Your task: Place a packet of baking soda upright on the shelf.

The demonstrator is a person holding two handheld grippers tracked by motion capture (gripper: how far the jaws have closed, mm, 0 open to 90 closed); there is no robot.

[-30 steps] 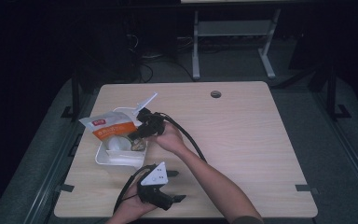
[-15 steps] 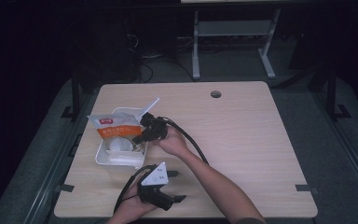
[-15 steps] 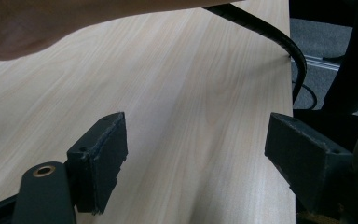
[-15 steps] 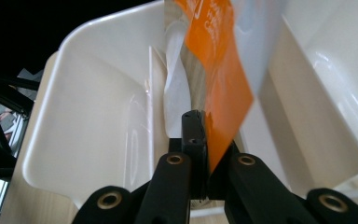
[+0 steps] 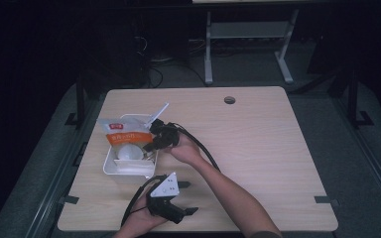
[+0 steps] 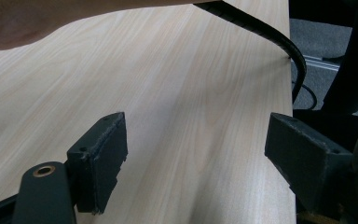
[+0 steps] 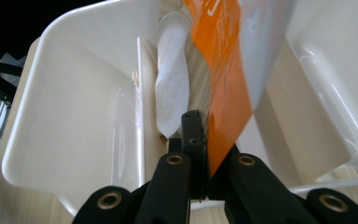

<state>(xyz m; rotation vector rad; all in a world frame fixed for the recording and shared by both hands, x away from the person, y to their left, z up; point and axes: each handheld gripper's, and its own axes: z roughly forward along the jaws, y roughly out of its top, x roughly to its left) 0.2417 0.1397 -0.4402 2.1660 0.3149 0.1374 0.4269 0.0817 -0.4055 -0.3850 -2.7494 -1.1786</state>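
surface (image 5: 258, 148): we see bare wood across its right half | white tray (image 5: 113, 166): at 9 o'clock, holding a round white item | orange-and-white packet (image 5: 125, 135): raised over the tray, likely for tipping or lifting out | right tool (image 5: 151, 146): clamped on the packet's edge | left tool (image 5: 191, 211): at 6 o'clock, jaws spread, idle

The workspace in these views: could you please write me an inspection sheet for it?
Surface: wooden table, grommet hole near far edge.
Job's things: white tray at left; orange packet lifted over it; white spoon leaning on its rim.
Clutter: nothing seen.
Grippers: right gripper shut on the packet; left gripper open, low over bare table.
Cables: black cable trailing from right gripper.
Surroundings: dark floor, metal stand beyond table.
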